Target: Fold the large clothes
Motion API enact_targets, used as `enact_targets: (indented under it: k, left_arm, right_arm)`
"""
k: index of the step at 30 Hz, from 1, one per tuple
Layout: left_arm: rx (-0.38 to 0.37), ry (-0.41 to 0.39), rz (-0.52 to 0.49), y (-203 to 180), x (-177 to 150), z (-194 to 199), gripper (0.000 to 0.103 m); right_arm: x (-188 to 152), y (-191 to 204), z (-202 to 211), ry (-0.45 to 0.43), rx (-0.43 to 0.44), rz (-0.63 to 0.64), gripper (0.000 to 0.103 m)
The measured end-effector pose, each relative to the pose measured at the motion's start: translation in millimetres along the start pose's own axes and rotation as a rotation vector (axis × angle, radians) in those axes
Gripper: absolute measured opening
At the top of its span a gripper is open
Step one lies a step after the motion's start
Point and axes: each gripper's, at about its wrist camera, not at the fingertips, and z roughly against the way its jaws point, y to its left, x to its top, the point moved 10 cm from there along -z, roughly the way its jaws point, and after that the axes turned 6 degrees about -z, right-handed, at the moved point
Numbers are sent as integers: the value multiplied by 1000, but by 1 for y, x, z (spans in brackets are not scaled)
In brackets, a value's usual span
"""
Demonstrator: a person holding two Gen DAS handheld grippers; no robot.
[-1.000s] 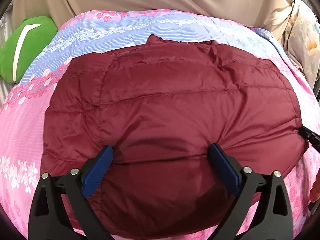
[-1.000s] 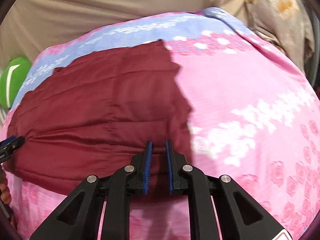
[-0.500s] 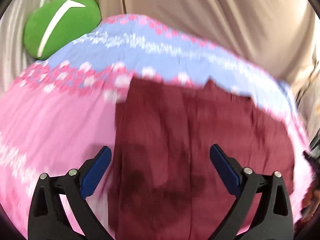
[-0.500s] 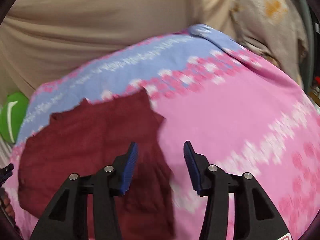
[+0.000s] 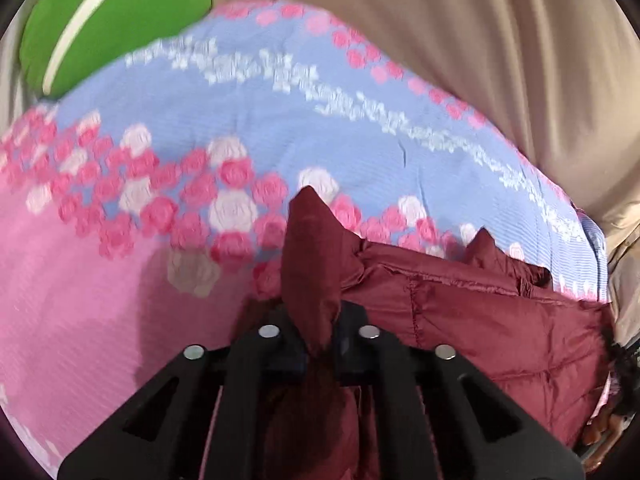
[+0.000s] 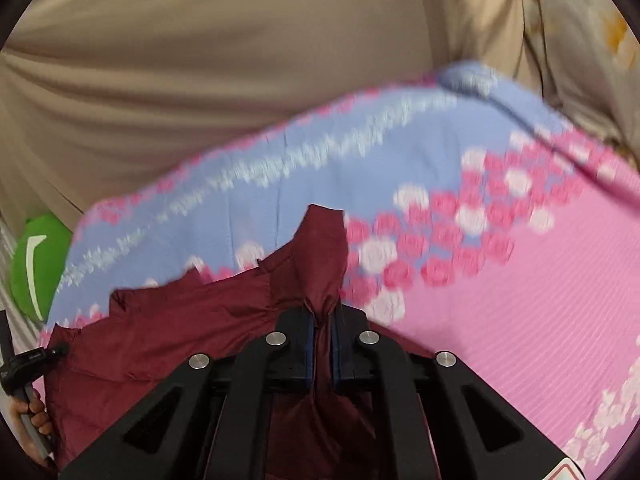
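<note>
A: How is the garment made up, and where is it found?

B: A maroon quilted jacket (image 5: 492, 320), of smooth, faintly shiny cloth with stitched seams, is laid on the bed. A bunched corner of it is pinched shut in the left gripper (image 5: 318, 346), and a crumpled peak of cloth is raised above the jaws.

A: And on the other side?

B: Another gathered corner (image 6: 320, 264) is clamped in the right gripper (image 6: 321, 350), between blue pads. The jacket's long axis is stretched across the bed between the two grips.

A: What is seen around it?

B: A ribbed bedspread (image 5: 248, 120), pink and pale blue with printed roses, is spread beneath. A green cushion (image 5: 108, 16) is set at the far left corner, and beige draped fabric (image 6: 224, 64) is hung behind.
</note>
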Motion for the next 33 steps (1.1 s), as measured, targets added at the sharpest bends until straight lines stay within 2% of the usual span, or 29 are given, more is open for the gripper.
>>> enact_targets:
  k: [1,2,3,4,5,8,11,13,15,16,17,19,21,23,25,27,30,33]
  left_arm:
    - [16,-1,-10,0,1,-5,6]
    - [36,14,-15,2,-1,-13,6]
    - [57,31,-21,6,-2,-25,6]
    - [69,50,-26,9,-6,-36,7]
    - [61,43,-14,10,-8,-42,7]
    - [117,33,-53,8,-6,-35,9]
    - [196,-22,-72,4,-5,-1,17]
    - [212,-99,-101,-11,0,31,41]
    - [190,-196,-178,-50,3,69,50]
    - [169,-213,-211,-66,0,79,53]
    - [114,-224,-270,-95,-7,91,55]
    - [17,-200,-365,-141,-29,97,60]
    - [-59,-113,-442,-178,-63,85,60]
    - [-76,-43,-480,-190,-94,70,60]
    - [-50,9,-493,-186,-117,59,60]
    - [-20,16,-496,-178,-129,54,60]
    - [46,-10,-507,-164,-135,61,65]
    - [66,-7,-492,-152,-141,64,70]
  right_arm:
    - [1,-4,-1,-9,-23,7,5]
    - [-5,-15,-15,31,-72,17,5]
    - [-16,-28,-31,83,-125,18,5]
    - [-34,-44,-55,171,-169,6,6]
    - [-42,-49,-63,212,-144,-25,5]
    - [-31,-50,-49,175,-183,-23,9]
    - [-17,-39,-11,60,-223,3,20]
    - [-9,-18,17,-17,-191,43,20]
    - [-16,27,43,-36,-95,112,21]
    - [-21,44,45,-29,-57,135,21]
    - [-34,70,50,-6,0,179,21]
    - [-73,119,53,68,95,274,21]
    - [-125,161,53,172,195,357,20]
    - [-159,175,55,224,220,414,17]
    - [-175,167,57,233,185,443,17]
    - [-177,139,60,241,145,395,16]
    - [-162,86,68,221,57,289,15]
    - [-149,17,79,195,-76,181,14]
